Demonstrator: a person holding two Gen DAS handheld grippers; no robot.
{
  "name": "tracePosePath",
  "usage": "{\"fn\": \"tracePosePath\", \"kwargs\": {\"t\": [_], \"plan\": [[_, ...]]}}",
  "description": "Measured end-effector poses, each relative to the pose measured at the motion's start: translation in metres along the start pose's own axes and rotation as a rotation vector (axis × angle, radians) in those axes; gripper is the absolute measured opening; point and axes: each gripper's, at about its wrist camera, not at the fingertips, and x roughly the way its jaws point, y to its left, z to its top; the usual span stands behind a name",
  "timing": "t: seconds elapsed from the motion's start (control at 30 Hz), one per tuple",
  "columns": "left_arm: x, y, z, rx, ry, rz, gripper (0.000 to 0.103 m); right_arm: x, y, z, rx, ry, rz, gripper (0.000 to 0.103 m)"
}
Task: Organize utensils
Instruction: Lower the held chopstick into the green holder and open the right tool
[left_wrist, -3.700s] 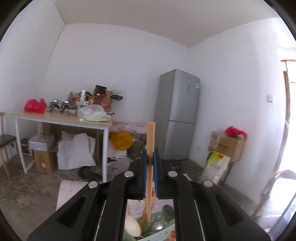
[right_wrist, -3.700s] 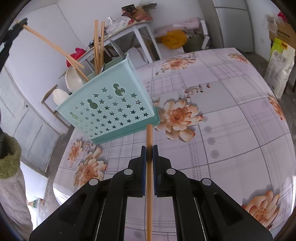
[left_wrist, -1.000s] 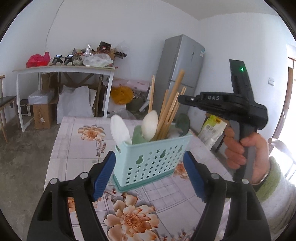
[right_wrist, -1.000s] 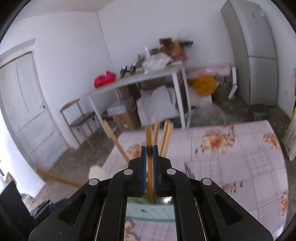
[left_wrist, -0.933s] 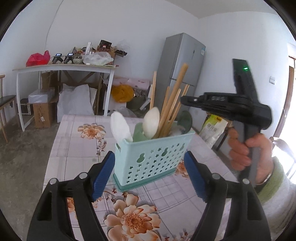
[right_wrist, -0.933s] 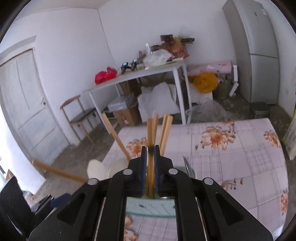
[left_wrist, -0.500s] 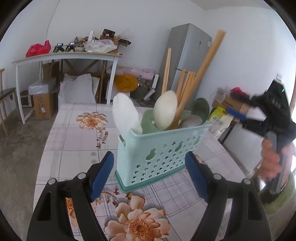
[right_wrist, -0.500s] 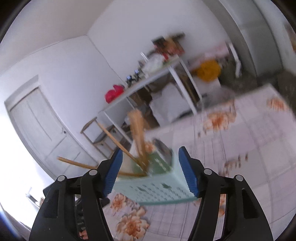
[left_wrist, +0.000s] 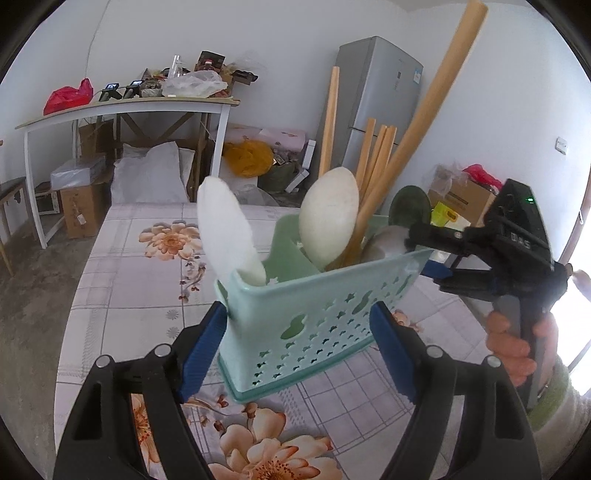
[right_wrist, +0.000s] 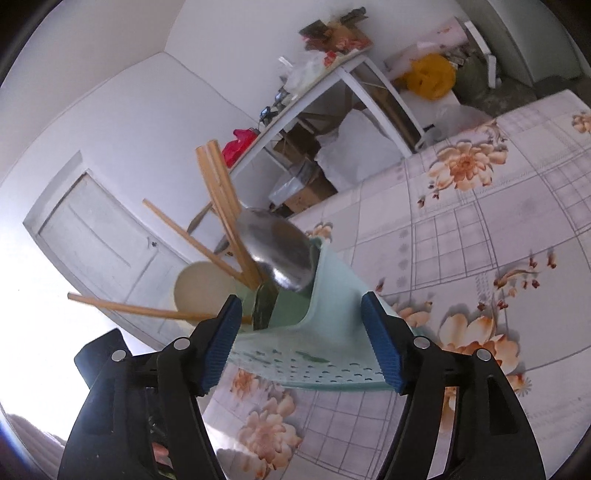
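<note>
A teal perforated basket (left_wrist: 306, 314) stands on the floral tablecloth (left_wrist: 147, 266). It holds two white spoons (left_wrist: 229, 236), wooden chopsticks (left_wrist: 373, 162), a thick wooden handle (left_wrist: 424, 114) and a green ladle (left_wrist: 410, 205). My left gripper (left_wrist: 297, 347) is open and straddles the basket's long side, its left pad right at the corner. My right gripper (right_wrist: 301, 343) has its jaws opening around the basket's (right_wrist: 325, 332) narrow end, and the pads stand off its walls. A metal spoon (right_wrist: 277, 254) and chopsticks (right_wrist: 221, 199) rise just ahead of it.
A hand (left_wrist: 513, 343) holds the right gripper at the basket's right end. Behind the table stand a cluttered white side table (left_wrist: 129, 107), a grey fridge (left_wrist: 380, 92) and cardboard boxes (left_wrist: 79, 214). A white door (right_wrist: 96, 236) is on the far wall.
The right gripper let go of the chopstick, opened wide and sank to the basket's end. The left gripper moved closer, so the basket sits between its pads.
</note>
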Motion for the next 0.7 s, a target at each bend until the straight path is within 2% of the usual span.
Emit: {"fn": "tracePosePath", "kwargs": {"t": [0.47,0.7], "plan": [[-0.005,0.008,0.000,-0.030,0.003,0.009,0.078,-0.016,0.012,-0.021,0.017,-0.014,-0.002,0.067],[-0.007,0.012,-0.001,-0.010,0.004,-0.005,0.078,-0.021,0.018,-0.030,0.015,-0.015,-0.003,0.067]]}}
